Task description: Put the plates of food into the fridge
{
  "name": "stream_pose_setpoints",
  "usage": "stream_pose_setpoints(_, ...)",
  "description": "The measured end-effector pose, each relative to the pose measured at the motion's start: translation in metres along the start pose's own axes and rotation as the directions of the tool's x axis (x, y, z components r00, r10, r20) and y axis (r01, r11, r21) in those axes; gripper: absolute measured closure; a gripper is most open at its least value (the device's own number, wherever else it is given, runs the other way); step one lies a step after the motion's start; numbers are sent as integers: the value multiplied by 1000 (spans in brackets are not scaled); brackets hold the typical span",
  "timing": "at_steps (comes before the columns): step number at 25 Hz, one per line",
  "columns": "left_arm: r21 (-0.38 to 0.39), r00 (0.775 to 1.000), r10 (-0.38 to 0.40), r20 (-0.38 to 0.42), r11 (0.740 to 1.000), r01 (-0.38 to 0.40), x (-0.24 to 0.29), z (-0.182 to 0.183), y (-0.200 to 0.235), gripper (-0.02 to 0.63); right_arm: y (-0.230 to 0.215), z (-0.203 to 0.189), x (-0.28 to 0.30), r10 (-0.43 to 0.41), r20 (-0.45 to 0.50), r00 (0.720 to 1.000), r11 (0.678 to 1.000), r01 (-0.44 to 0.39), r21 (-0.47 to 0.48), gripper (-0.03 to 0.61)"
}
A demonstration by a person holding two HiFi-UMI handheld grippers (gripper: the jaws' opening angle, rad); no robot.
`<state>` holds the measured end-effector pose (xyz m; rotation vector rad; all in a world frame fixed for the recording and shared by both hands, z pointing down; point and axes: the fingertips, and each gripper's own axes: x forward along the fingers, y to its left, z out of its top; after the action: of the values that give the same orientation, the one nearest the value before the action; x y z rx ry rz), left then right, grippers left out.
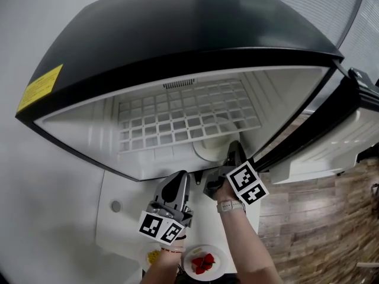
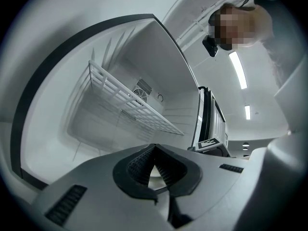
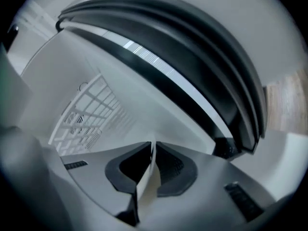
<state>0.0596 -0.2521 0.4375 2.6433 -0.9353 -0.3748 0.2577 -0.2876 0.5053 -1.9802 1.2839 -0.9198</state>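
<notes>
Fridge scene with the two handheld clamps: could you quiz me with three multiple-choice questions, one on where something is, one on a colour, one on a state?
1. Where is the plate of strawberries?
A. on the wire shelf
B. in the door rack
C. on the white surface in front of the fridge

2. What colour is the sticker on top of the fridge?
A. yellow
B. red
C. green

3. What is the right gripper doing?
A. hanging open and empty
B. shut on the rim of a white plate
C. gripping the door handle

Answers: C, the strawberries lie outside the fridge, by the person's arms. A, the head view shows the sticker yellow. B, its jaws press on the plate's thin edge inside the fridge.
</notes>
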Motion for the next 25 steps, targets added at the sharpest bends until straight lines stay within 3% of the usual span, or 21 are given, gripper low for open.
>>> stream_pose_setpoints(6, -18, 1000, 2, 9, 1000, -1, -2, 2, 3, 607, -14, -9, 6, -119, -103, 987, 952, 84, -295, 540)
stream_pose_setpoints(11, -24, 1000, 0, 12, 1000, 1, -3, 2, 6, 607, -13, -14, 10, -188, -136, 973, 842, 88, -533, 518)
stream_pose_setpoints(15, -27, 1000, -3, 13, 1000, 3, -4, 2, 6, 607, -11, -10, 7, -220, -91, 971, 776, 119, -619, 511)
stream_pose_setpoints(21, -25, 1000, 5, 13, 1000, -5, -5, 2, 9, 607, 2, -6, -3, -166, -40, 985, 708, 91, -701, 466)
stream_pose_setpoints(25, -17, 1000, 15, 12, 1000, -15, -6, 4, 7, 607, 22, -13, -23, -32, -89, 996, 669, -44, -742, 466)
